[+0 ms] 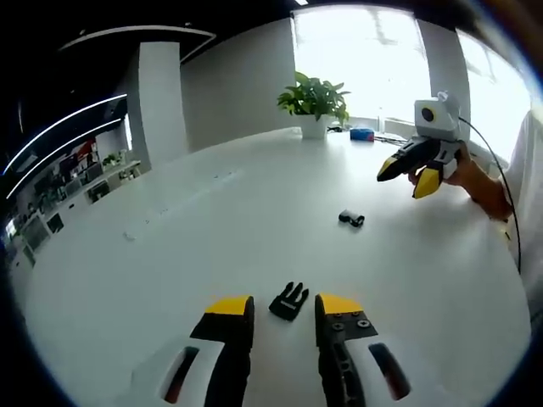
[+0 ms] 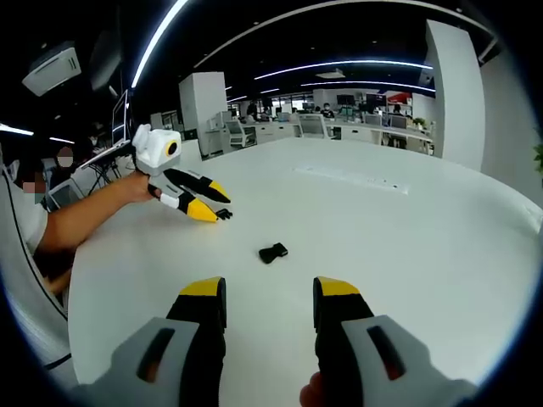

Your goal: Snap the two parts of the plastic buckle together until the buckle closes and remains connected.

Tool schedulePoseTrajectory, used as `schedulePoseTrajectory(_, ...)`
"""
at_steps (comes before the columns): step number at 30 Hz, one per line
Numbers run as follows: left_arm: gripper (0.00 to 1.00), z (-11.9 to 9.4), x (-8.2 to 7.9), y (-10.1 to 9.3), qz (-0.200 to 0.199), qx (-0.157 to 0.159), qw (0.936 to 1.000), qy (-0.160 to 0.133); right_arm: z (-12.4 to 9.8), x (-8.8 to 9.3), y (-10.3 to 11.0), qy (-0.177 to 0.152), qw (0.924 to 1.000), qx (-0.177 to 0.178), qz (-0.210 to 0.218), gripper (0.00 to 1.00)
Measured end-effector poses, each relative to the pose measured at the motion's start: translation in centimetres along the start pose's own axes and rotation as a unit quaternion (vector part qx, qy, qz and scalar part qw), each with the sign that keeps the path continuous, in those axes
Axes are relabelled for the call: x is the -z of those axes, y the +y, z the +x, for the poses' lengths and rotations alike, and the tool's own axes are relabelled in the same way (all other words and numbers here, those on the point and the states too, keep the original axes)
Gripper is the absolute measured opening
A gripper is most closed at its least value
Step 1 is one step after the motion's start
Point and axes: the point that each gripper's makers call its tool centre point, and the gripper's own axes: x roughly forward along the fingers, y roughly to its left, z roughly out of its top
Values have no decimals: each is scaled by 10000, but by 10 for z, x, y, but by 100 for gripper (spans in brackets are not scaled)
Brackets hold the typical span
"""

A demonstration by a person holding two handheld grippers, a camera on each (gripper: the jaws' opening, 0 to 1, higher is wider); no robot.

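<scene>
Looking along my left tongs (image 1: 284, 307), I see the small black plastic pronged half of the buckle (image 1: 288, 301) lying flat on the wide white desk (image 1: 212, 220), just ahead of the two yellow-tipped jaws and between them. The jaws stand apart and grip nothing. Farther off on the desk lies the small black socket half of the buckle (image 1: 351, 219), well apart from the pronged half. My right tongs (image 1: 408, 170) hang above the desk beyond it, held in my hand (image 1: 468, 166), jaws parted and empty.

From the right gripper view, the right tongs (image 2: 270, 290) point down at the socket half (image 2: 272, 252), which rests on the desk ahead of the open jaws. The left tongs (image 2: 206, 204) show at the left with a tiny dark shape at their tips, which I take to be the pronged half, though it is too small to be sure.

I judge the main risk to be the light pieces skidding on the smooth desk if a jaw nudges one before closing. A crooked grip could also leave prongs and socket misaligned, so they jam or fail to click. Either half could slip out of sight.

Both tongs reach in from opposite sides, tilted down toward the desk.
</scene>
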Motion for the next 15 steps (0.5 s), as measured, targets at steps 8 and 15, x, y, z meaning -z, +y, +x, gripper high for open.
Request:
schedulePoseTrajectory(8, 21, 3, -2, 1, -94, 151, 9998, -4, 0, 0, 0, -1, 10000, -4, 11, 41)
schedulePoseTrajectory(15, 20, 3, 2, 2, -188, 325, 9993, 44, 0, 1, -2, 7, 10000, 0, 11, 41)
